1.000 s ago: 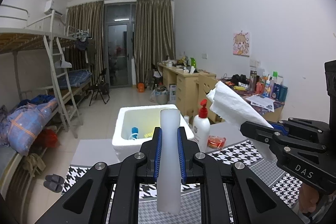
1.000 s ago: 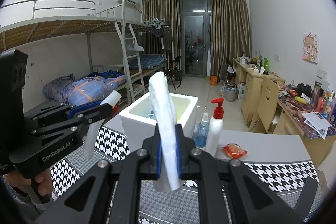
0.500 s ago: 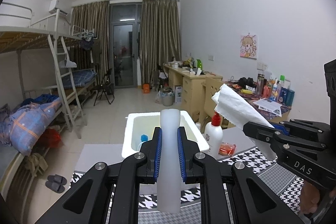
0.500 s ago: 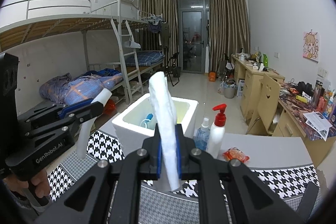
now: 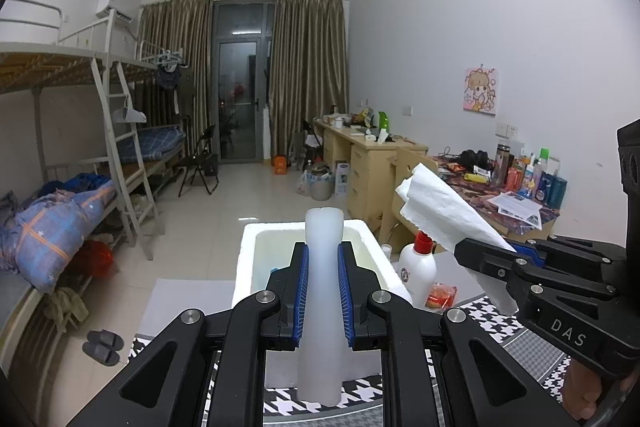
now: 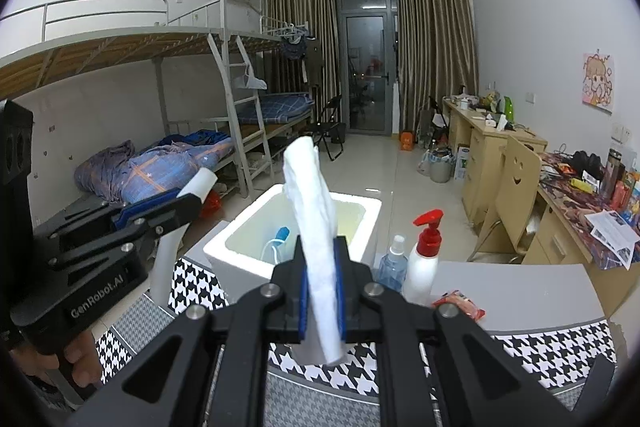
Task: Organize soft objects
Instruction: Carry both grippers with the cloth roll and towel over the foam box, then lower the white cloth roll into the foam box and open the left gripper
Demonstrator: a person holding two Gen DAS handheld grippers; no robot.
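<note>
Left wrist: both hand-held grippers clamp soft white pieces over houndstooth table [image 5: 500,323] (bunk-bed dorm room).

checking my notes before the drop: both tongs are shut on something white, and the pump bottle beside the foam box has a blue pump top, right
Not quite: the pump bottle has a red pump top, as the right wrist view shows. The rest holds: the left tongs are shut on a white tube, the right tongs on a white paper towel, and the bottle stands beside the foam box.

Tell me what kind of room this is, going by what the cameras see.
Most likely a shared student dormitory room: metal bunk beds with rumpled bedding line one wall, a row of cluttered wooden desks lines the other, and a curtained balcony door closes the far end.
</note>
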